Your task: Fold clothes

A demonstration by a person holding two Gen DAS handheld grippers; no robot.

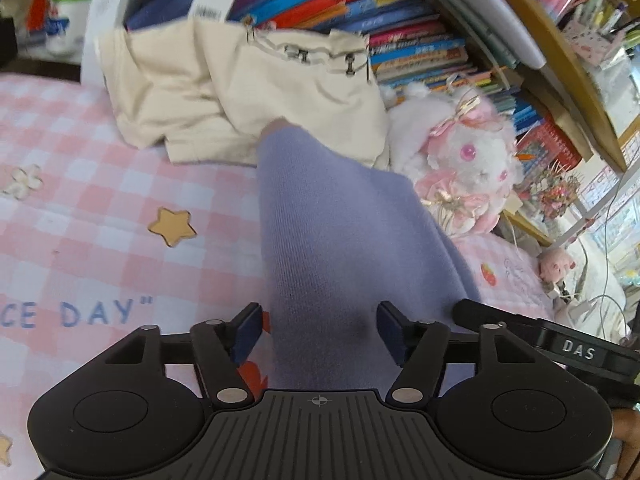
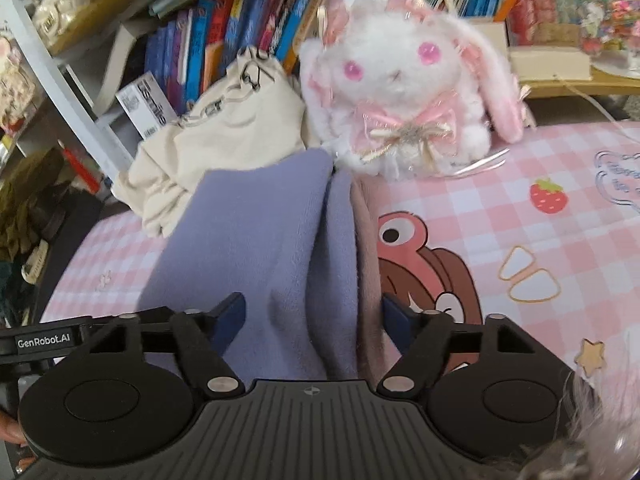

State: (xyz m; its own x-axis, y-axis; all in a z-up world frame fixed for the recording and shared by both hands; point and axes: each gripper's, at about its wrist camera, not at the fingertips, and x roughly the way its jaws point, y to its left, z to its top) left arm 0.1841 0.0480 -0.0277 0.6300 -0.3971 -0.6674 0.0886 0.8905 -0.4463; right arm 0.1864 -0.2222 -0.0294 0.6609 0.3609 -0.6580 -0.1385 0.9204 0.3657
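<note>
A folded lavender knit garment (image 1: 340, 240) runs forward from my left gripper (image 1: 320, 330) across the pink checked bed sheet (image 1: 100, 220). The gripper's jaws stand wide apart, open, and the cloth fills the gap between them. In the right wrist view the same lavender garment (image 2: 260, 240) shows a fold line and a mauve layer (image 2: 366, 260) along its right edge. My right gripper (image 2: 314, 312) is also open, its jaws flanking the cloth. A cream garment (image 1: 240, 92) with metal clips lies crumpled just beyond the far end of the lavender one.
A white and pink plush rabbit (image 2: 400, 92) sits at the back of the bed beside the cream garment. Behind both runs a shelf packed with books (image 1: 380, 12). A small pink plush (image 1: 556, 266) and cables lie at the bed's right edge.
</note>
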